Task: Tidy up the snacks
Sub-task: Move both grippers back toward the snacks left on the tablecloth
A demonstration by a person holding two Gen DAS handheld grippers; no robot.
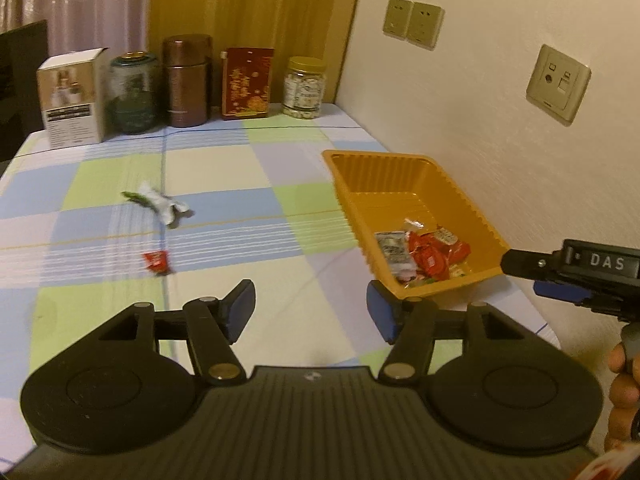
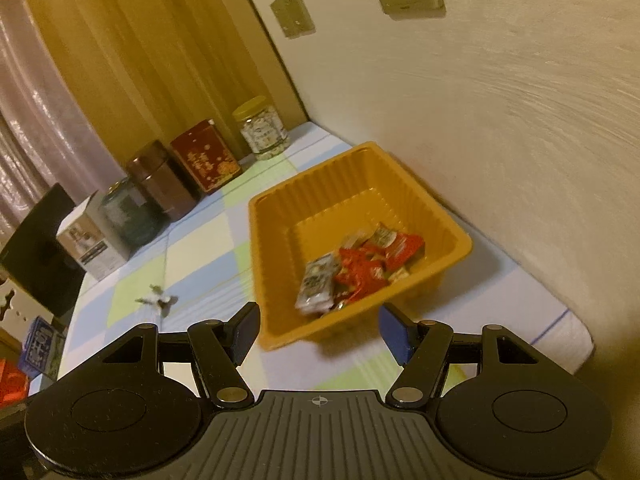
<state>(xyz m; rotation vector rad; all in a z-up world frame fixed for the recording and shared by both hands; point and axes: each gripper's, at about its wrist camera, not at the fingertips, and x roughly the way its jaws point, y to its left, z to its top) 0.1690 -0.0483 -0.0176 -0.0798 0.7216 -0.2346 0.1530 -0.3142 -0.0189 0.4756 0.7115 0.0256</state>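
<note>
An orange tray sits on the checked tablecloth by the wall, with several wrapped snacks in its near corner. It also shows in the right wrist view with the snacks. A red snack packet and a white-green packet lie loose on the cloth to the left. The white-green packet shows in the right wrist view. My left gripper is open and empty above the cloth. My right gripper is open and empty, just before the tray's near rim.
A row of containers stands at the table's back: a white box, a green jar, a brown canister, a red tin and a yellow-lidded jar. The wall borders the right side.
</note>
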